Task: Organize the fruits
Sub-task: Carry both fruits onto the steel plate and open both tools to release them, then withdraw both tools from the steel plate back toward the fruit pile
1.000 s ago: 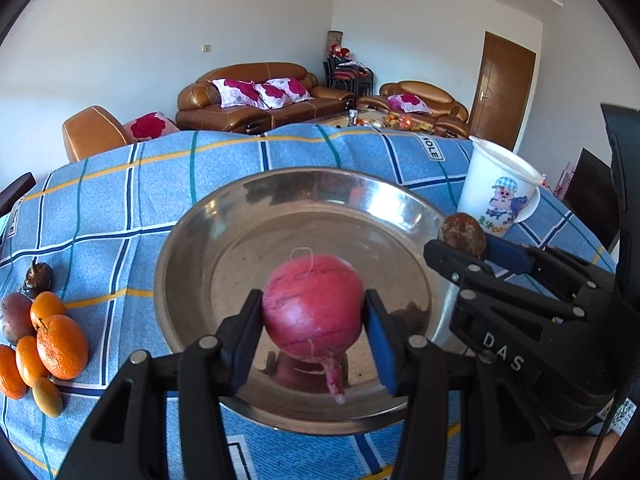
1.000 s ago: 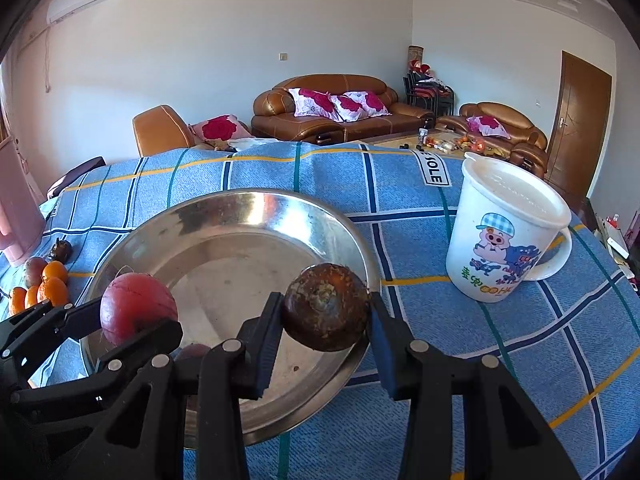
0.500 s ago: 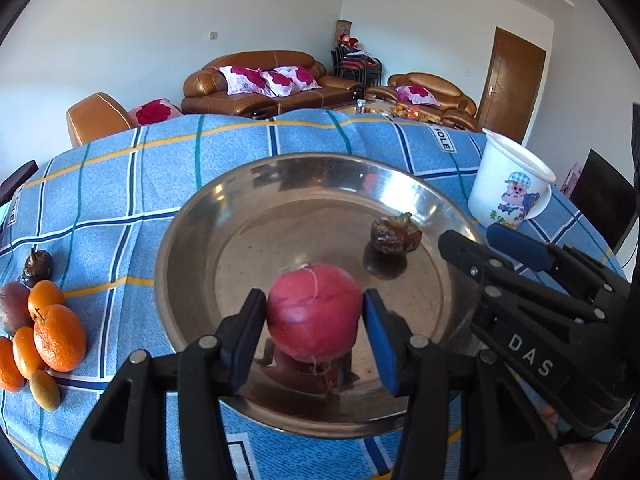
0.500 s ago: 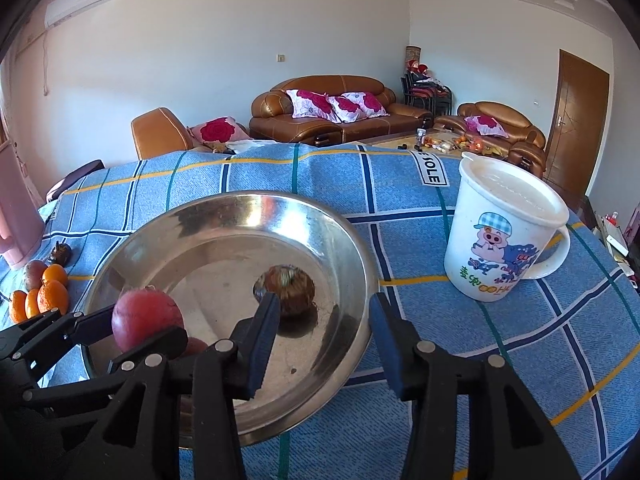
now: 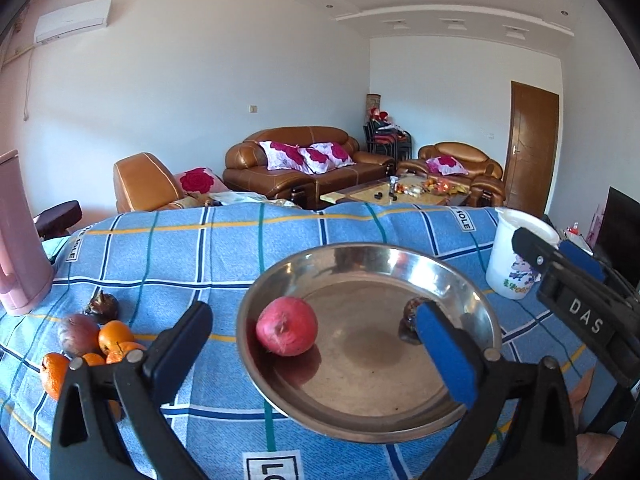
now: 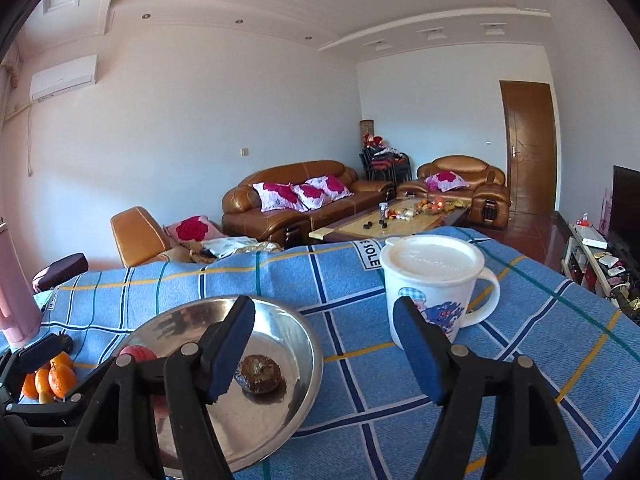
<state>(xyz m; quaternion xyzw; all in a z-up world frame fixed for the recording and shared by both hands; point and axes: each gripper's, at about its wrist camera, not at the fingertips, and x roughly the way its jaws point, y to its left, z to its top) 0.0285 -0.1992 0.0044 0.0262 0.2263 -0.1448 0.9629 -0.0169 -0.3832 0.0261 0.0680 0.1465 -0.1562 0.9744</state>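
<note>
Since the earlier frames both fruits have left the jaws and both views have tilted up off the table: the red fruit (image 5: 287, 326), clamped by the left gripper (image 5: 316, 344) a second ago, now lies free in the left part of the steel bowl (image 5: 360, 416), low centre of the left view; the brown fruit (image 6: 259, 373) rests on the bowl's floor toward its right side, at lower centre-left of the right view. The left gripper's jaws have just been opening and stand wide with nothing pressed between them; the right gripper (image 6: 324, 348) has likewise just been opening, its jaws parted and empty. At the lower left of the left view, oranges (image 5: 116, 338) and dark fruits (image 5: 78, 334) sit clustered on the blue checked cloth (image 5: 180, 248); a white mug (image 6: 434, 292) stands right of the bowl; a pink jug (image 5: 18, 240) fills the left edge.
</note>
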